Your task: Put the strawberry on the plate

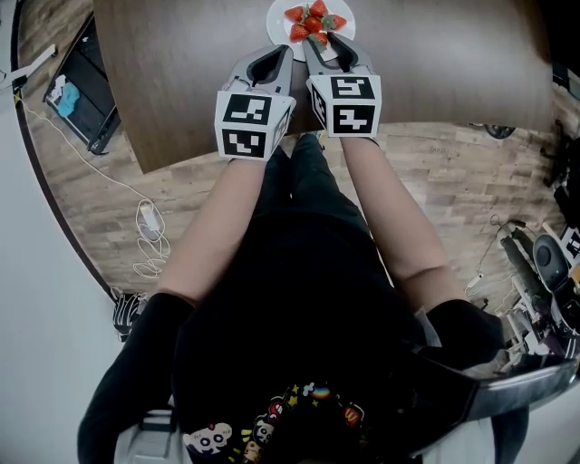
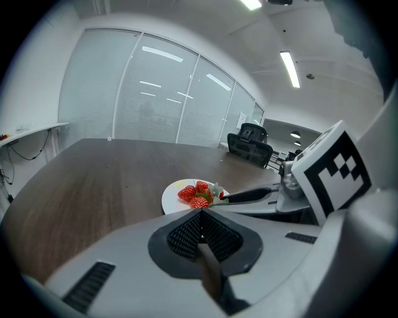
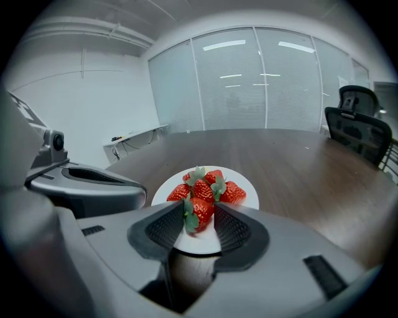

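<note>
A white plate (image 1: 275, 20) lies at the far edge of the brown table (image 1: 181, 72) with a pile of red strawberries (image 1: 313, 18) on it. My right gripper (image 3: 199, 218) is shut on one strawberry (image 3: 198, 213), green leaves down, held just above the plate's near rim (image 3: 250, 188) and touching the pile (image 3: 211, 185). My left gripper (image 2: 200, 216) is shut with nothing in it, close beside the right one and just short of the plate (image 2: 171, 199). From the left gripper view the right gripper (image 2: 225, 197) reaches into the berries (image 2: 194, 194).
A black office chair (image 3: 360, 130) stands at the table's far right side. On the wooden floor lie a white cable (image 1: 149, 231) and a dark flat case (image 1: 86, 82) at the left. Tools and gear (image 1: 544, 272) crowd the right.
</note>
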`<state>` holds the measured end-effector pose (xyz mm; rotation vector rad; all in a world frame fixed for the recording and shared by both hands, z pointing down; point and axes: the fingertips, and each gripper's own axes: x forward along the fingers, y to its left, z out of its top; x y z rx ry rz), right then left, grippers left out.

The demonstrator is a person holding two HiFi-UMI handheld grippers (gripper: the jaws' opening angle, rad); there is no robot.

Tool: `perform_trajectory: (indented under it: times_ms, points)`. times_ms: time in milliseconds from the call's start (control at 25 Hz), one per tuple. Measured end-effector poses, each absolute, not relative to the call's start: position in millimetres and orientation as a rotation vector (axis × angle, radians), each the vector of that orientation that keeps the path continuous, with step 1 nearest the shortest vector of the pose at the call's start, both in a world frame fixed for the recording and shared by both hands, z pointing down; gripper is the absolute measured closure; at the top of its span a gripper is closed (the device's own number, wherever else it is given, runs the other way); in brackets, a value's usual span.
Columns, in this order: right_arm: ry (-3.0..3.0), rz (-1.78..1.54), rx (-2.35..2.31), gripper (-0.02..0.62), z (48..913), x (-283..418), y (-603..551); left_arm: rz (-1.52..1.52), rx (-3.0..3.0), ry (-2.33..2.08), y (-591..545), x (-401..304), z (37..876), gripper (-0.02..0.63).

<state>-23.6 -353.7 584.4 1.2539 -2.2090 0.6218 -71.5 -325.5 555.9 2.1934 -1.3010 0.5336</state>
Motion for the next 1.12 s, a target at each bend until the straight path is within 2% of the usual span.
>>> perform_trajectory:
  times_ms: [560, 1120]
  points:
    - [-2.21, 0.624, 1.254, 0.442, 581.4, -24.2, -352.2, 0.524, 2.202, -1.321, -322.8, -74.7, 552.4, 0.617]
    - [-2.209, 0.54, 1.423, 0.443, 535.7, -9.4, -346.2, 0.542, 2.225, -1.35, -321.4, -80.1, 537.1, 0.617]
